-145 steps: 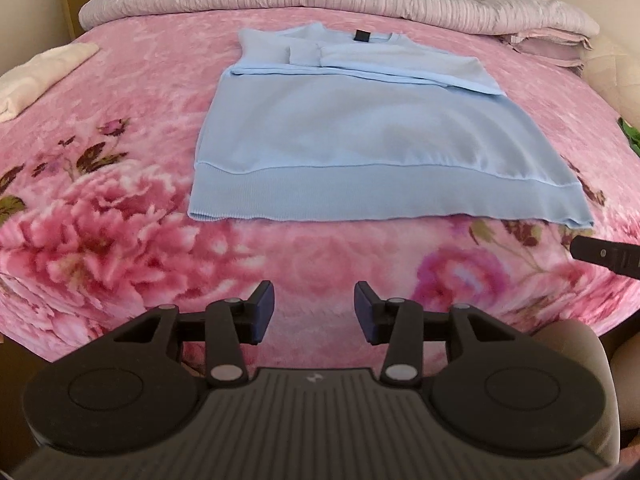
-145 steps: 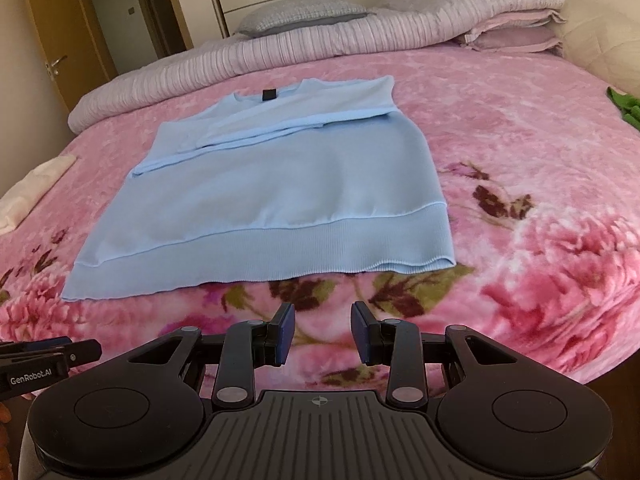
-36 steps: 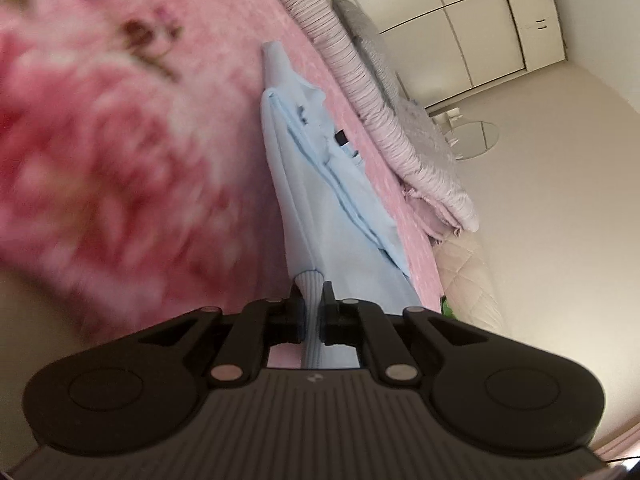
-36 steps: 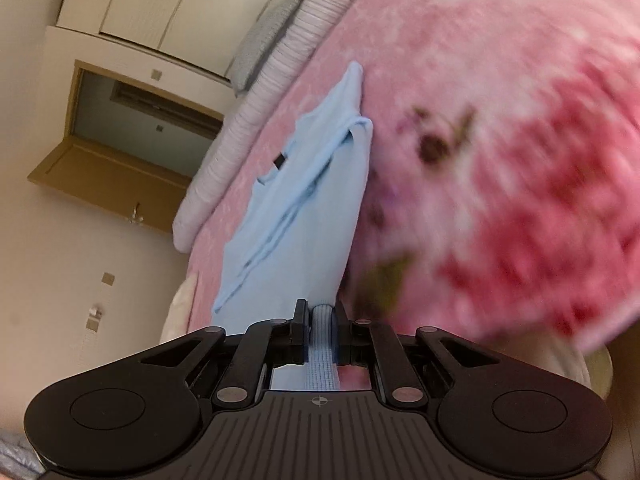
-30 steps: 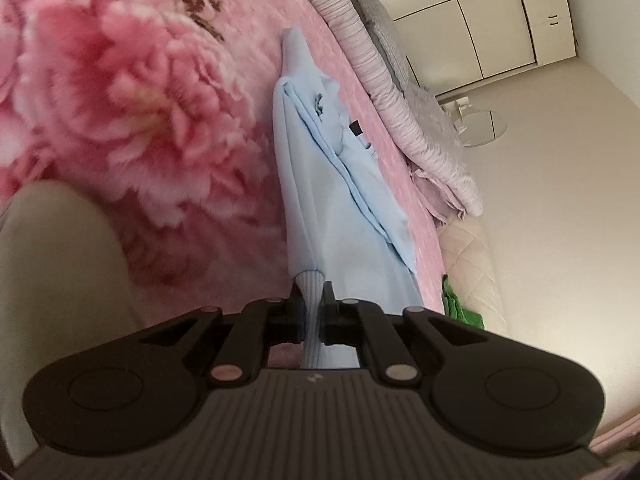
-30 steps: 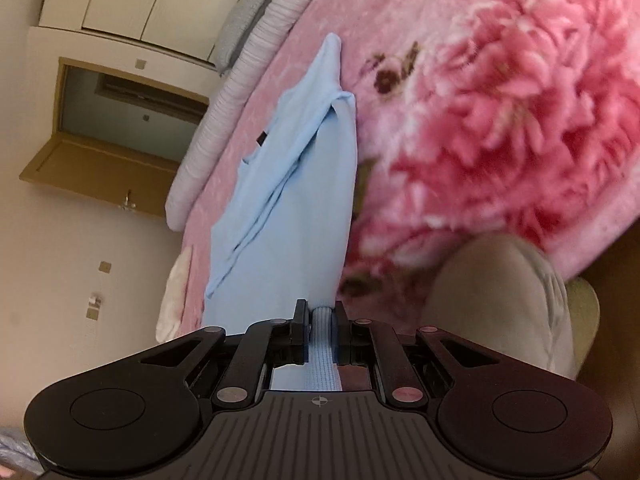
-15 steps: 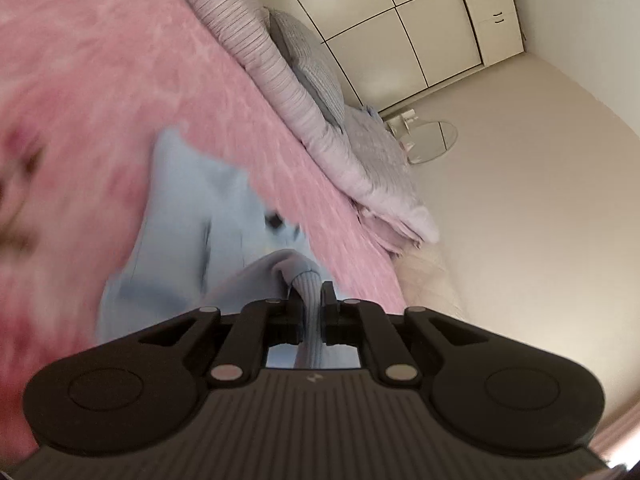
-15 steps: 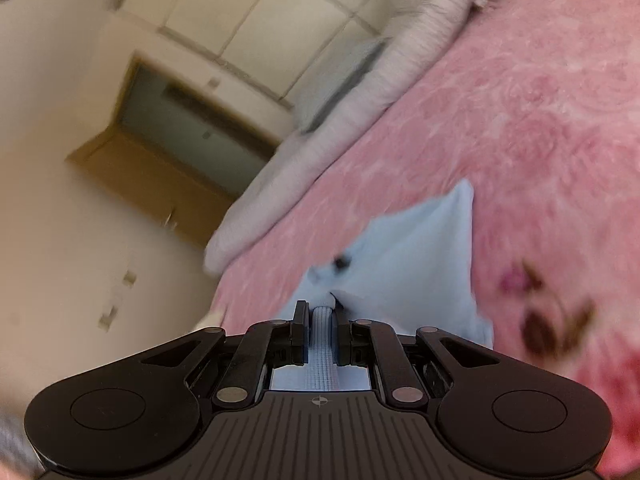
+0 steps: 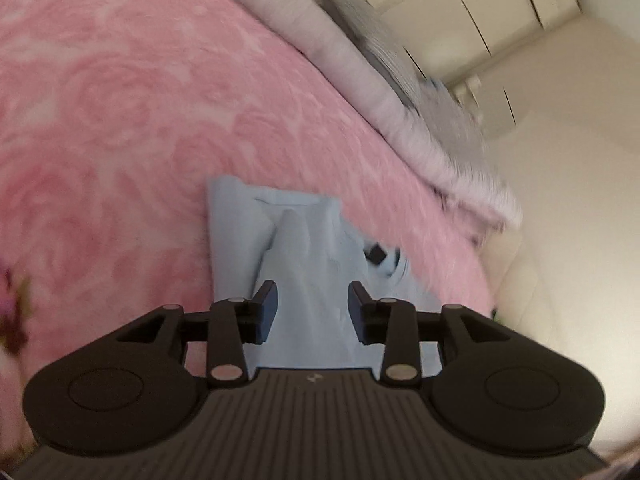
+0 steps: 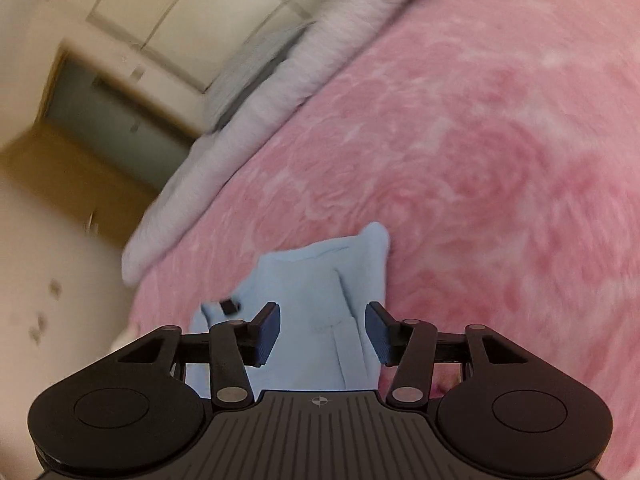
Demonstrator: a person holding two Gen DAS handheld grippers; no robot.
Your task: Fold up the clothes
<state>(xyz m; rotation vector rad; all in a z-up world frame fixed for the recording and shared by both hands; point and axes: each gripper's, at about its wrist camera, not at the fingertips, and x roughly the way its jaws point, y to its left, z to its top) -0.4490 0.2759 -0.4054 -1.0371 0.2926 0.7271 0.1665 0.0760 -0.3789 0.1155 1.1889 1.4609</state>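
The pink floral blanket [image 9: 120,112] fills both my views. On it lies the light blue sweater [image 9: 304,264], bunched below my tools. My left gripper [image 9: 312,312] and right gripper [image 10: 322,330] are both opening, pads clear of the cloth between them.

You are facing open pink blanket [image 9: 120,120] from nine to twelve o'clock; the rolled grey quilt [image 9: 360,92] is blocking one o'clock.
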